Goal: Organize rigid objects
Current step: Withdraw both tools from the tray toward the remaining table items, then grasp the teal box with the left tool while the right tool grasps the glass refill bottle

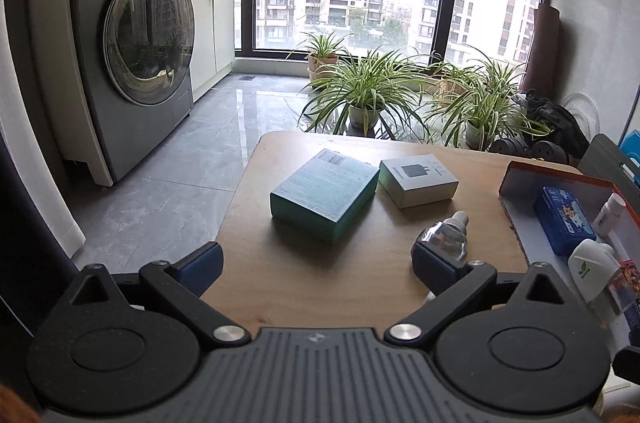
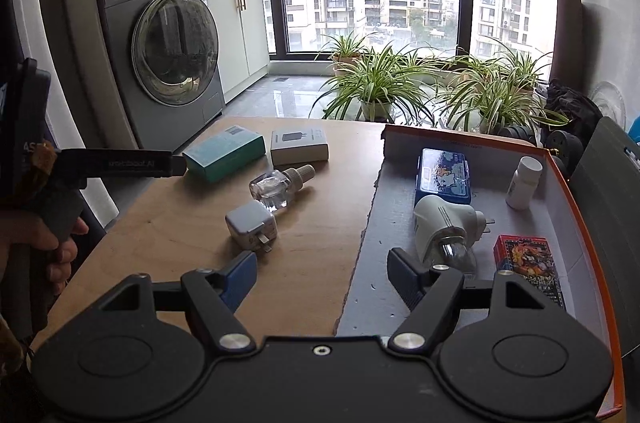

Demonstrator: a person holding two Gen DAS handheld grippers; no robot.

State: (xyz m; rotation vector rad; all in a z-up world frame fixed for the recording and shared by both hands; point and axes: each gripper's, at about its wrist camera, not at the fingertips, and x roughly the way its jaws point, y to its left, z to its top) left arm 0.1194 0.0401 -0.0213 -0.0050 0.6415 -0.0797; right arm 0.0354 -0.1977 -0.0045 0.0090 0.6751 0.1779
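Note:
On the wooden table lie a teal box, a grey charger box and a clear glass bottle. My left gripper is open and empty, just short of the teal box; the bottle lies beside its right finger. In the right wrist view the same teal box, grey box and bottle show, plus a white plug adapter. My right gripper is open and empty over the edge of the orange-rimmed tray.
The tray holds a blue tin, a white pill bottle, a white plug-in diffuser and a red card pack. A washing machine stands left; potted plants lie beyond the table.

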